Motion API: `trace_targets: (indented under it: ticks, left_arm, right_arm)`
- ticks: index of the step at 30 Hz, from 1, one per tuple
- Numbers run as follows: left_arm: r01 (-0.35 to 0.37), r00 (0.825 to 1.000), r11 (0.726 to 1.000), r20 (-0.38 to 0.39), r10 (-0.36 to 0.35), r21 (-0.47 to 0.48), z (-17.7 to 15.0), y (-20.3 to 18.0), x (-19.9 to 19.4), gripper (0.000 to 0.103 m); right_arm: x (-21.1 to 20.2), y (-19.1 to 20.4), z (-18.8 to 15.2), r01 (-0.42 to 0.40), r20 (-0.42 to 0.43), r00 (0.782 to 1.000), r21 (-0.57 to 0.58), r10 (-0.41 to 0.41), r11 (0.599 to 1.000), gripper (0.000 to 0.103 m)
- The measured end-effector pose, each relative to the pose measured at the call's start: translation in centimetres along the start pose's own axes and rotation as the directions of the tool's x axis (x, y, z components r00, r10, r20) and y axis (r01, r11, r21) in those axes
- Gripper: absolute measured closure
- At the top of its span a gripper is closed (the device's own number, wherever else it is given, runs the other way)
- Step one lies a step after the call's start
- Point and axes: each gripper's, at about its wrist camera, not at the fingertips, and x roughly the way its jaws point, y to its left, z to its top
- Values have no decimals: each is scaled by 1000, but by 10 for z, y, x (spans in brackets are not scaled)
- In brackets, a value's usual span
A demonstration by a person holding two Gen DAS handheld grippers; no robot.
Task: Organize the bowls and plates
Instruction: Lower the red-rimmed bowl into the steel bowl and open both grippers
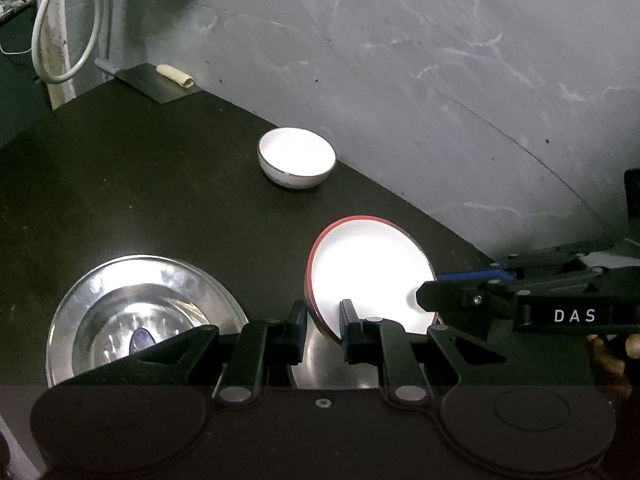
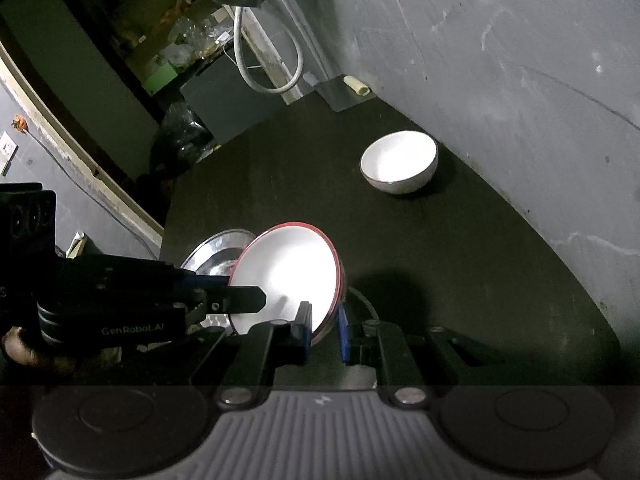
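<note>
You are mid-carry with the red-rimmed plate [image 1: 370,272]: both grippers have it by opposite edges and it hangs tilted above the dark table [image 1: 160,184], just right of the steel plate [image 1: 140,312] at the near left. By the look of it, the step in hand is moving this plate onto a stack, and the steel plate seems the likely base, though that is only a guess. The next move calls for levelling the plate and keeping both hands in step so neither edge slips. Your left gripper [image 1: 323,326] has its jaws nearly closed, pinching the plate's near rim. Your right gripper [image 2: 324,326] is clamped tight on the opposite rim, one pad inside the white face and one outside. The white bowl [image 1: 297,157] sits untouched at the far side, near the grey wall [image 1: 440,80], well apart from the plates.
</note>
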Motion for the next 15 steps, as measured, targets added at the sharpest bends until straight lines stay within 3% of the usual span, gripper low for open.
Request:
trace_targets:
  ticks: [15]
  left_arm:
    - [17,998,1000,-56,-16,10,-18,-11,1,84]
  right_arm:
    - [-6,-2,-18,-3,-66,998,1,3,1000,87]
